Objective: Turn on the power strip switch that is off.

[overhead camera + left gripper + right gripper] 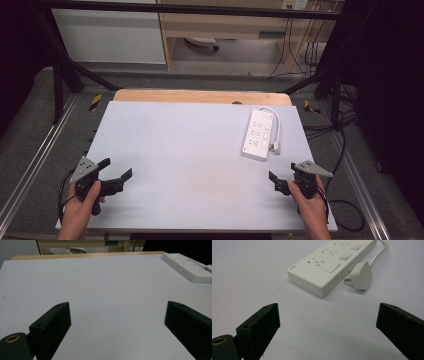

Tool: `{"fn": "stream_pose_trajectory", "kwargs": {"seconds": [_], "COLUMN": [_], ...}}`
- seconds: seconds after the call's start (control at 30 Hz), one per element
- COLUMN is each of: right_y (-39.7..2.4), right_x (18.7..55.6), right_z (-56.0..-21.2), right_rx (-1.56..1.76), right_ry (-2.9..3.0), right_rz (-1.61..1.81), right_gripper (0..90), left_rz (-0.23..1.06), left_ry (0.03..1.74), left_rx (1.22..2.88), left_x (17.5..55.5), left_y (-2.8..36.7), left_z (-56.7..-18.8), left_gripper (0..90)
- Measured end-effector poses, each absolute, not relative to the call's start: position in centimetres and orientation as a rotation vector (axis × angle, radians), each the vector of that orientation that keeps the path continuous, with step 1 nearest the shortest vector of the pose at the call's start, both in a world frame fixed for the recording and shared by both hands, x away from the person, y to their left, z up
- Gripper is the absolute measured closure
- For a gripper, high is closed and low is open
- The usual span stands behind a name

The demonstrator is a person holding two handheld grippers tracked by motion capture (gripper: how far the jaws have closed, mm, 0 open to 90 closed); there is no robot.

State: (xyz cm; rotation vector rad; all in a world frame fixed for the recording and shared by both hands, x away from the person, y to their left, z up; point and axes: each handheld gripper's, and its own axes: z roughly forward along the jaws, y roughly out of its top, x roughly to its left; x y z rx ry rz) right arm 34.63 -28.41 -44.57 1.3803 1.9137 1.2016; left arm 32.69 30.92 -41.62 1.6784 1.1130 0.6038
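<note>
Tabletop [175, 140], pale and bare under both my open hand-held grippers, left [116, 170] and right [280, 179], carries a white power strip [257, 134] at right of frame, its cord partly cut off.

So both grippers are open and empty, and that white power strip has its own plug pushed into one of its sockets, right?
Not quite. The plug is not in a socket: it lies on the table beside the power strip, prongs towards the strip's side, as the right gripper view shows. The rest holds: the left gripper and right gripper are open and empty.
</note>
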Motion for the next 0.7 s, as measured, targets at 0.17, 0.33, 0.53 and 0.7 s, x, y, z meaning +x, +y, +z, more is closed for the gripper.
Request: {"fn": "stream_pose_trajectory", "kwargs": {"seconds": [0.17, 0.33, 0.53, 0.7], "right_y": [-28.5, -28.5, -28.4, -28.4], "right_x": [34.6, 34.6, 34.4, 34.3], "right_z": [-44.6, -44.4, -43.9, -43.6], "right_rx": [1.392, 1.379, 1.35, 1.356], "right_ry": [1.908, 1.903, 1.873, 1.856], "right_rz": [1.212, 1.234, 1.283, 1.296], "right_gripper": [5.6, 5.4, 4.6, 3.4], "left_rz": [0.6, 0.602, 0.597, 0.592], "left_ry": [1.113, 1.113, 1.117, 1.116], "left_rx": [1.684, 1.683, 1.692, 1.691], "left_x": [32.7, 32.7, 32.8, 32.8], "left_y": [30.8, 30.7, 30.6, 30.6], "left_z": [-41.6, -41.7, -41.8, -41.8], "left_gripper": [6.9, 6.9, 6.9, 6.7]}}
